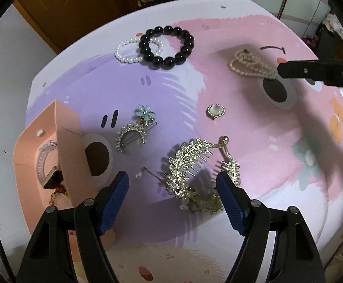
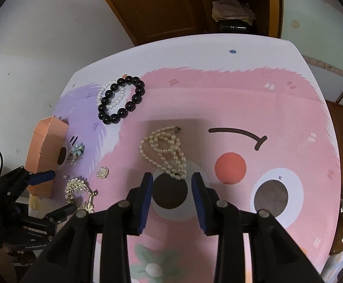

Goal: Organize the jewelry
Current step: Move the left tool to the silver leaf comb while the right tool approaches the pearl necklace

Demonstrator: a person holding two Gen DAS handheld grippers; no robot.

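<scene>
My left gripper is open, its blue pads either side of a gold leaf-shaped hair comb on the mat. My right gripper is open and empty, just short of a cream pearl necklace, also in the left wrist view. A black bead bracelet overlaps a white pearl bracelet at the far side. A crescent rhinestone clip, a blue flower piece and a round white brooch lie mid-mat. A pink box at left holds a watch-like band.
The table carries a pink and purple cartoon mat. The table's far edge meets a wooden cabinet with folded cloth. The right gripper's black finger reaches in from the right in the left wrist view. A thin chain lies beside the comb.
</scene>
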